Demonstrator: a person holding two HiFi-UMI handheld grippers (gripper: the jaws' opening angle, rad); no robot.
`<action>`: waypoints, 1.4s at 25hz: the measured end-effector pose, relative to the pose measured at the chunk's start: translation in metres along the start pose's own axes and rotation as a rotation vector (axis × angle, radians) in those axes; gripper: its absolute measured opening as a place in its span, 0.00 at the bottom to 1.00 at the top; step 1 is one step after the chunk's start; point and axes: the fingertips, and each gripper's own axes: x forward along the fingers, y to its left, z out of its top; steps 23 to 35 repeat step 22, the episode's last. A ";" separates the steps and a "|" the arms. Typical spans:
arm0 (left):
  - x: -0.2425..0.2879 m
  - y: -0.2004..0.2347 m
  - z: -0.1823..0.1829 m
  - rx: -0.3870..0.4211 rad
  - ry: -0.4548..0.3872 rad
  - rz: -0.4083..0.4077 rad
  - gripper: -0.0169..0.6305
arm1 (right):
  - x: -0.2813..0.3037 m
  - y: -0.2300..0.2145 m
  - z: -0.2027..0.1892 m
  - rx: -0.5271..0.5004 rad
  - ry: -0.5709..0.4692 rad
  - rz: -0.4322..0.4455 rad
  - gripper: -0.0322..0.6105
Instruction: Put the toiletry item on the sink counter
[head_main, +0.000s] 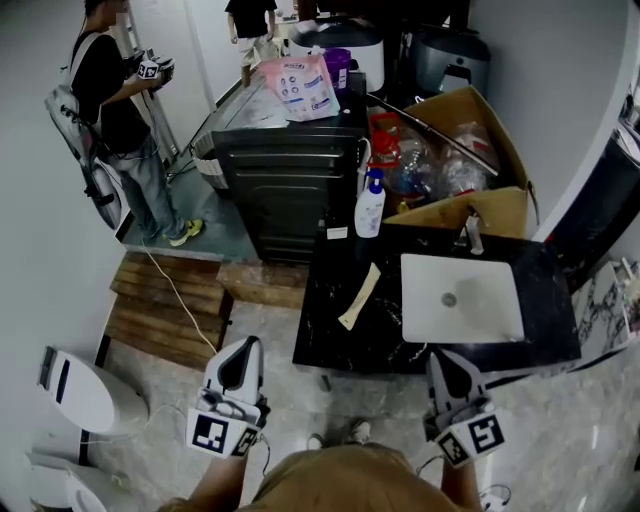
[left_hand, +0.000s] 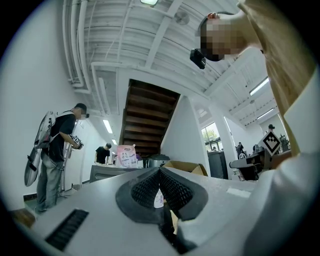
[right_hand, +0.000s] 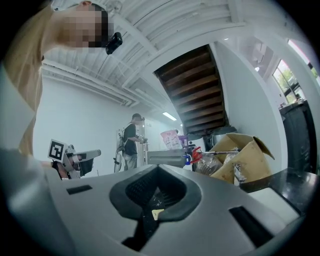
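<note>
L tongs (head_main: 247, 343) are shut tight, nothing in them. R tongs (head_main: 440, 352) are shut too, also empty. Both are held low by the front of the black sink counter (head_main: 335, 340) and don't touch it. L tongs hang over the floor just off the counter's front left corner. R tongs' tips are at the front edge, w/ the white basin (head_main: 462, 298) right ahead of them.

The white pump bottle (head_main: 369, 207) w/ a blue top stands up on the counter's far left corner. It is well ahead of both tongs, between them but more on the L side. A pale long flat thing (head_main: 360, 296) lies on the counter, ahead and a bit right of L tongs, next to the basin; can't tell what it is.

The tap (head_main: 473, 232) is past the basin, ahead of R tongs. An open cardboard box (head_main: 470, 150) sits behind it. A dark cabinet (head_main: 295, 180) is behind the bottle. A person (head_main: 110, 120) stands far off, left of L tongs.
</note>
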 end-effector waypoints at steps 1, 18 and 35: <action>-0.001 0.001 0.000 -0.001 -0.001 0.003 0.03 | 0.001 0.001 0.000 0.000 -0.003 0.000 0.05; 0.003 0.007 -0.004 -0.008 -0.006 -0.004 0.03 | 0.001 0.003 -0.009 0.033 -0.011 -0.025 0.05; 0.002 0.010 -0.002 -0.009 -0.008 -0.007 0.03 | 0.002 0.005 -0.010 0.035 -0.008 -0.031 0.05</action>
